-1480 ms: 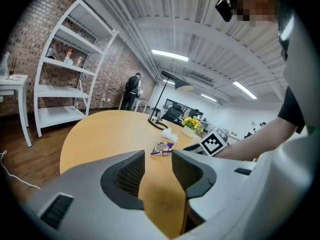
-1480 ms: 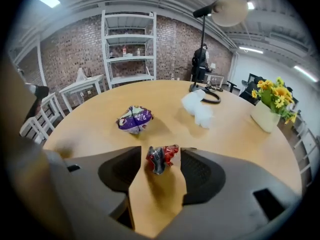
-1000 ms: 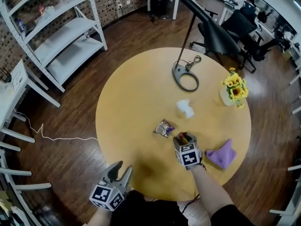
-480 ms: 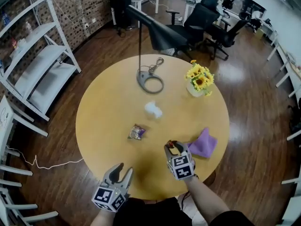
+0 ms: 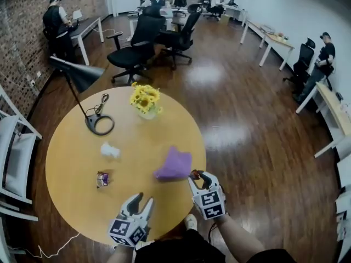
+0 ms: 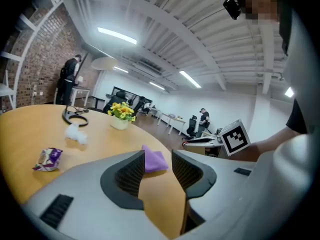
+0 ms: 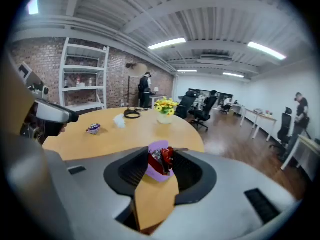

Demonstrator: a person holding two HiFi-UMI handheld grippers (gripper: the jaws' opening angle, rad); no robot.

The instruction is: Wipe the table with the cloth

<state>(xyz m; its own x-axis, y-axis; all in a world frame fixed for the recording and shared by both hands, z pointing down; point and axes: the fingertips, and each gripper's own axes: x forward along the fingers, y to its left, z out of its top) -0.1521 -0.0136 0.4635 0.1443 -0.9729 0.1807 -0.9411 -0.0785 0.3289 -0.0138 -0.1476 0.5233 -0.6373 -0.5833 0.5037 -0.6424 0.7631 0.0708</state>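
head view has my right claw [image 5: 198, 175] hanging just past the near-right edge of the table [image 5: 71, 152]. its own view shows the jaws, which have just been closing, pinched about halfway in on a crinkled red wrapper [image 7: 161, 160]. my left claw [image 5: 138, 200] is over the near rim, jaws spread wide with nothing between them. the purple cloth [image 5: 174, 165] lies bunched on the tabletop near the right edge, just ahead of my right claw and touched by neither claw. as i judge it, wiping has not begun and i am carrying rubbish off first. to do this well i should let the wrapper go somewhere off the table, not back on it. then i should come down on the cloth's raised fold with an empty claw, flatten it and push in overlapping strokes. a snack packet [image 5: 102, 178] and a white wad [image 5: 109, 149] sit on the left half. those want lifting away too, or the cloth will only shove them around.
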